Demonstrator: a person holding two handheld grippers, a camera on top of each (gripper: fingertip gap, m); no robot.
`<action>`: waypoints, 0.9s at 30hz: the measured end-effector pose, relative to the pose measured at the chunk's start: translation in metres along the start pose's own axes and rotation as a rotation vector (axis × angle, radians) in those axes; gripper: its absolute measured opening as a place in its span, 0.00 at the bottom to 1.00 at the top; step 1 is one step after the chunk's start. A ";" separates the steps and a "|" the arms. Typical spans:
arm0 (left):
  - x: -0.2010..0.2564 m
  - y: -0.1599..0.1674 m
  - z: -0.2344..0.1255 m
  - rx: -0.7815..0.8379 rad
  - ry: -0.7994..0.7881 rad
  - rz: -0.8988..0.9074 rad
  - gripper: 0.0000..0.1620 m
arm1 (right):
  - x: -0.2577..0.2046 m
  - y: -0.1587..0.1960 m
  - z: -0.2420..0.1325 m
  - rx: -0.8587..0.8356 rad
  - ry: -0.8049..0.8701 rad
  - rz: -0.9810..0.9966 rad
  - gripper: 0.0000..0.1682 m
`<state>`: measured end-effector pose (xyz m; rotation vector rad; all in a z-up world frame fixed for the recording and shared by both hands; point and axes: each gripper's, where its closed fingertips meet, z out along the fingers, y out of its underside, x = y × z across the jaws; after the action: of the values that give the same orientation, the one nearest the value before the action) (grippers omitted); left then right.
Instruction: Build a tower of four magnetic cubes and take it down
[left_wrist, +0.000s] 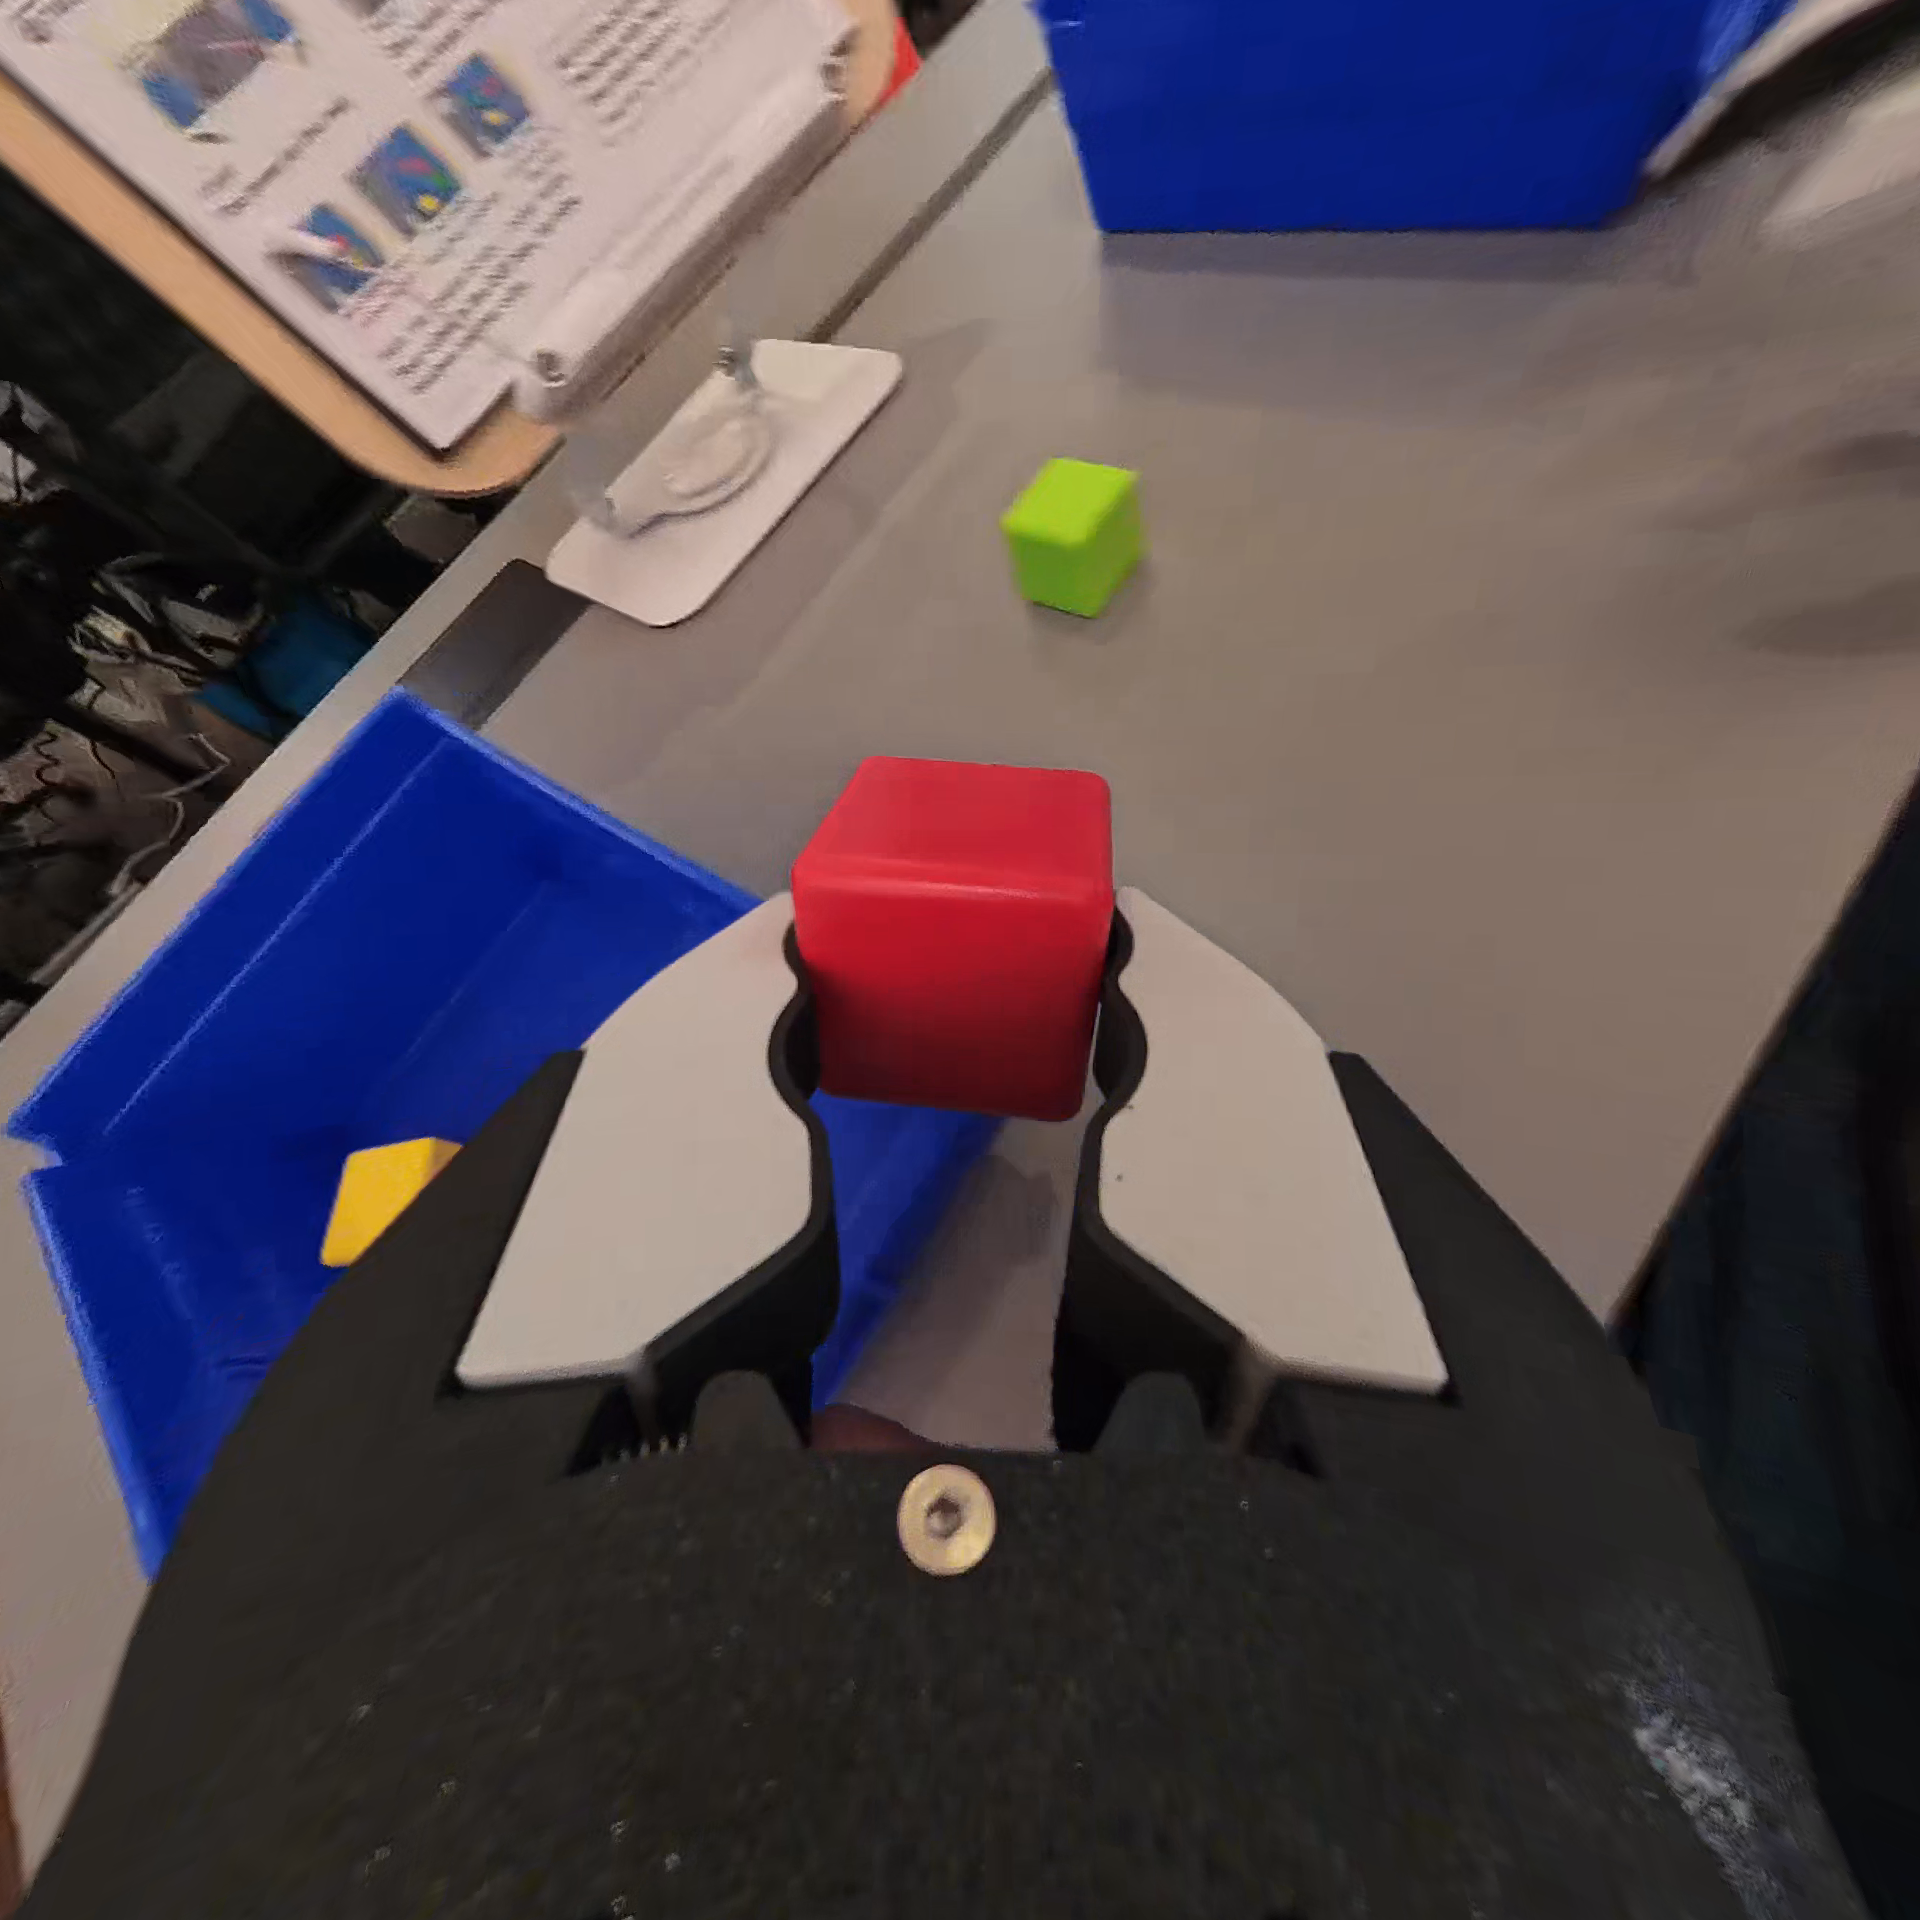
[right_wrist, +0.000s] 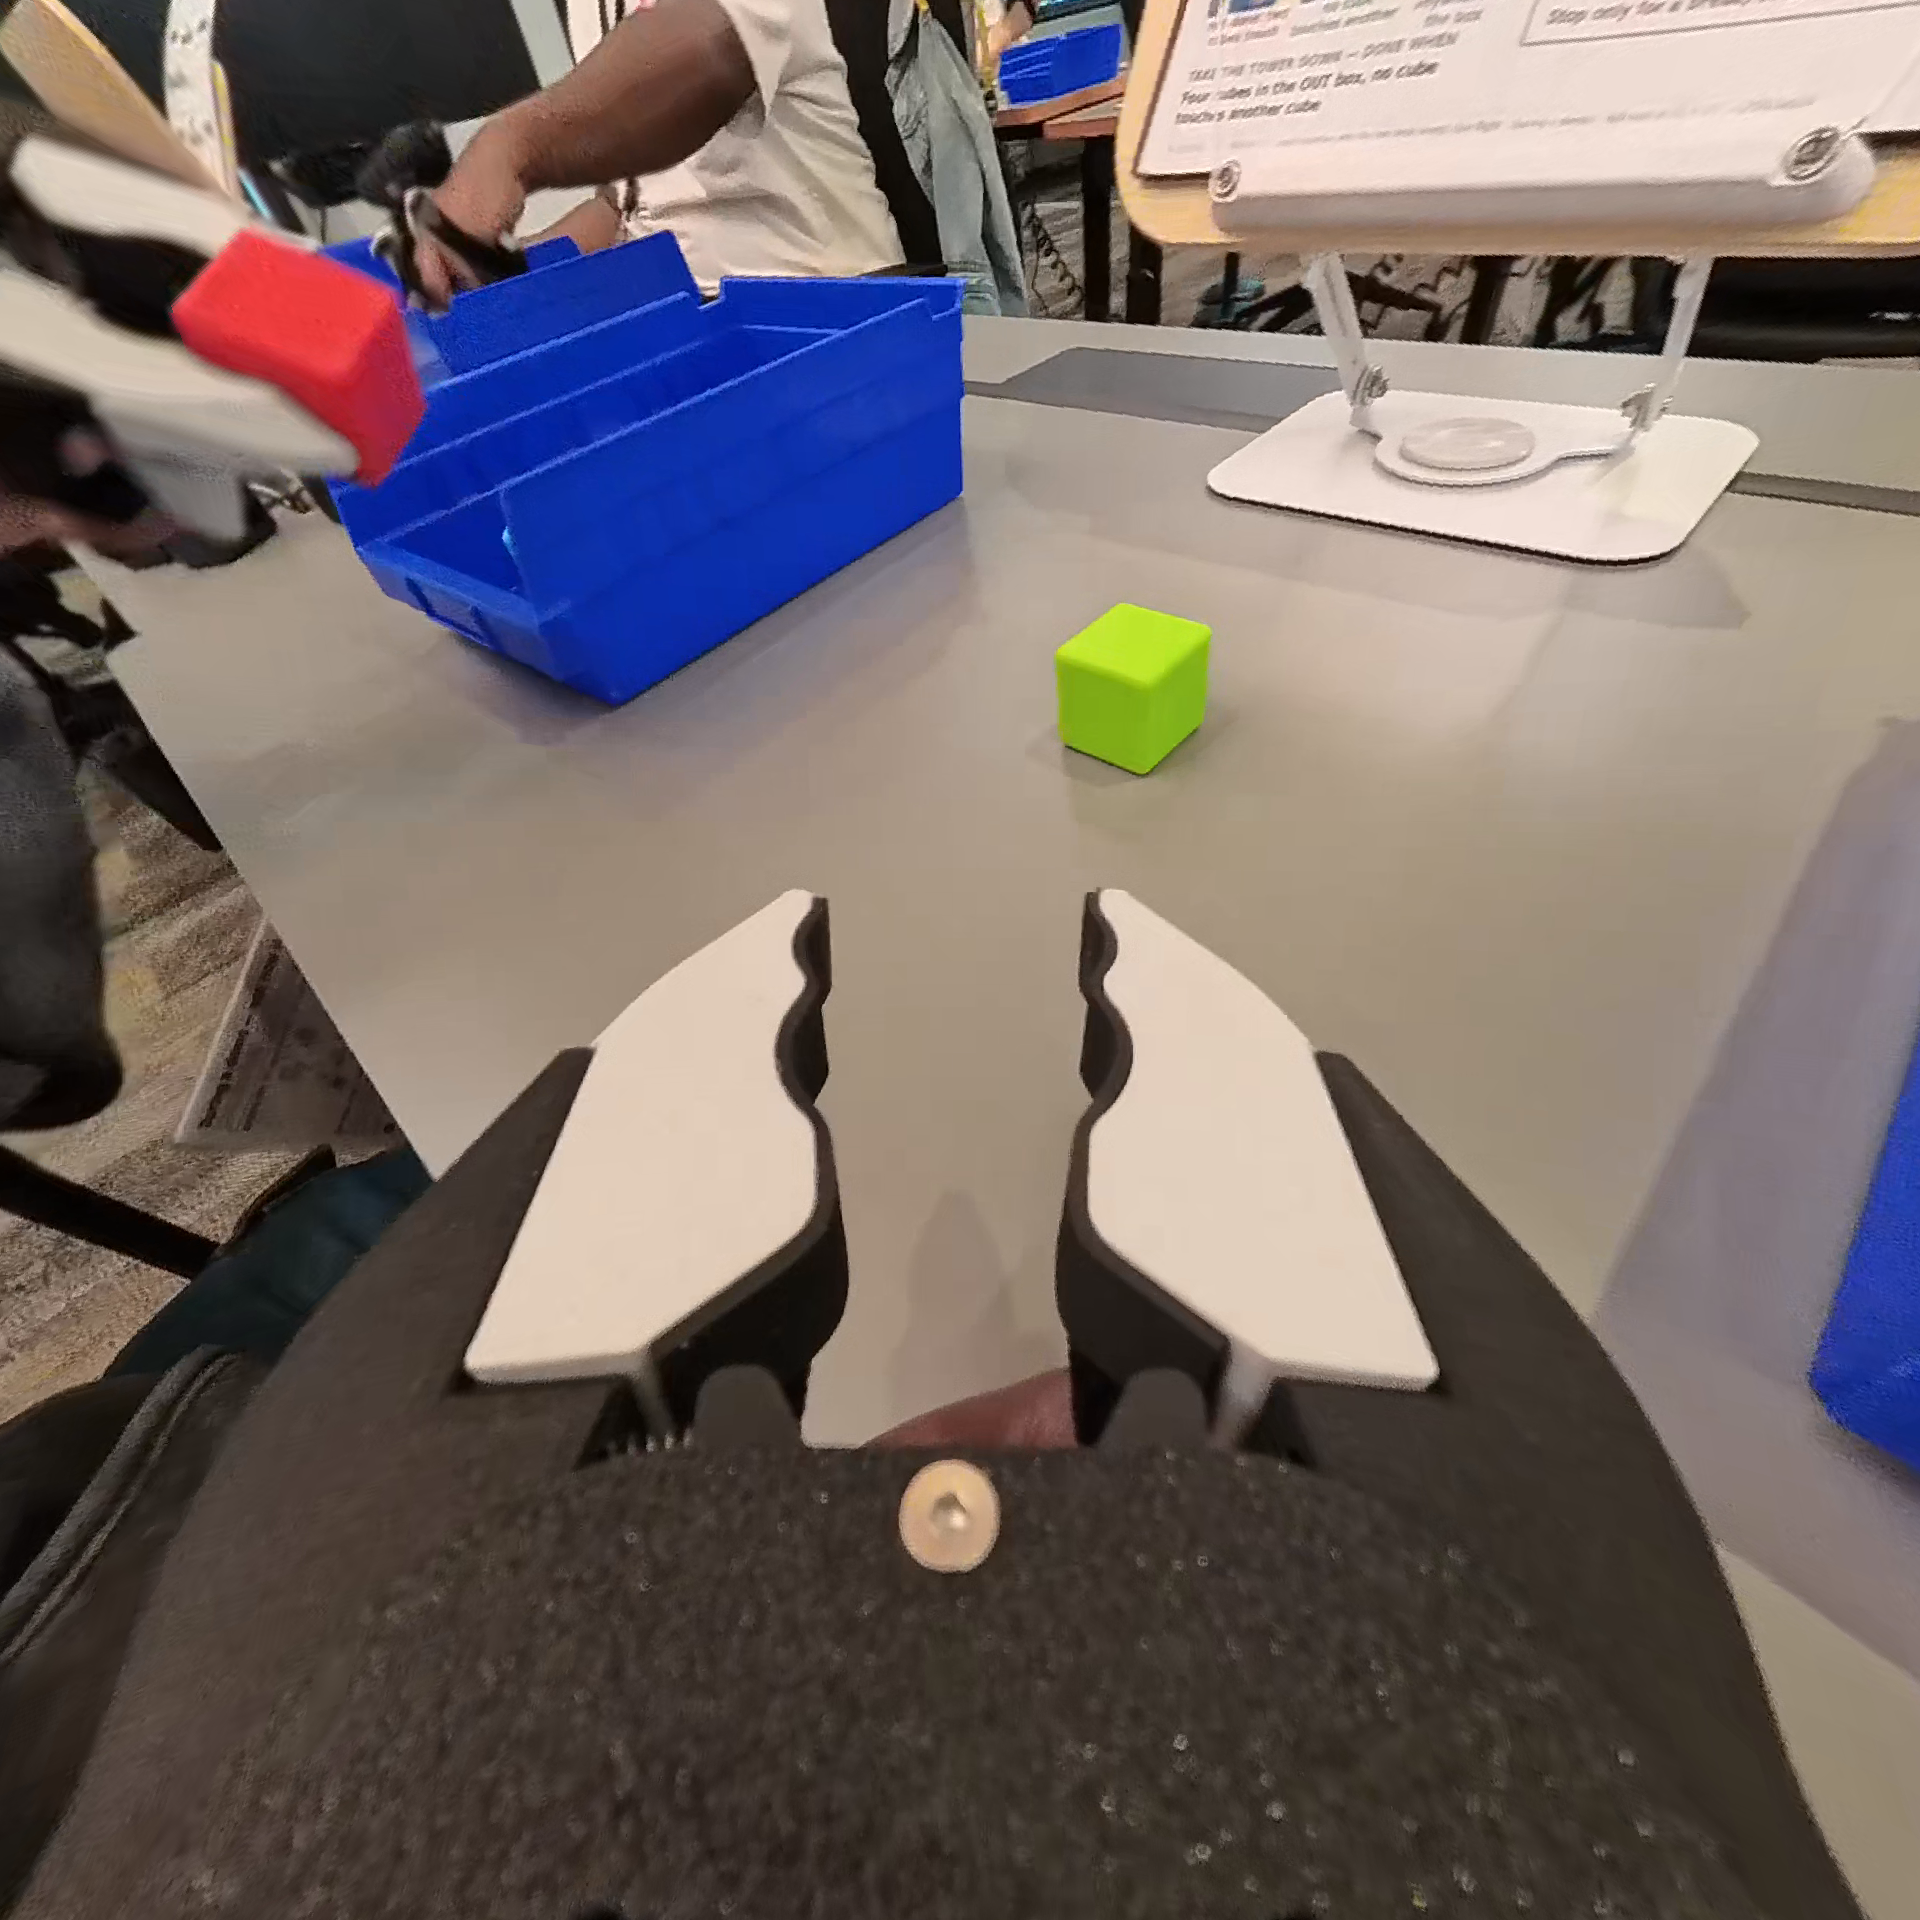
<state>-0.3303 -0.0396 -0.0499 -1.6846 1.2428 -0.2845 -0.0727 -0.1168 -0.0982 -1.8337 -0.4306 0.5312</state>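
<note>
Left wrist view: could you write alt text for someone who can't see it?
The left gripper holds a red cube between its two fingers above a grey table. A green cube sits alone farther off, and a blue bin at lower left contains a yellow cube.

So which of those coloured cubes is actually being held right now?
The red cube: it is pinched between the left gripper's jaws, off the table. The green cube sits alone on the grey table, and the yellow cube lies in the blue bin.

Grey table (right_wrist: 831, 810), carrying a green cube (right_wrist: 1132, 688), two blue bins (right_wrist: 665, 520) (left_wrist: 1351, 114) and a white stand base (right_wrist: 1496, 488).
</note>
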 end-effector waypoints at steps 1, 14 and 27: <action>0.016 0.001 -0.004 -0.002 0.005 0.018 0.31 | 0.002 0.000 -0.001 0.004 0.003 0.006 0.27; 0.068 -0.061 0.068 -0.086 0.189 0.137 0.31 | 0.004 0.001 -0.001 -0.016 0.035 -0.084 0.28; 0.031 -0.062 0.216 -0.590 0.470 0.363 0.31 | 0.001 0.012 0.002 -0.051 0.016 -0.073 0.28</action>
<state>-0.1356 0.0557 -0.1156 -1.8865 2.1092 -0.0919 -0.0723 -0.1179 -0.1100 -1.8625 -0.5032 0.4591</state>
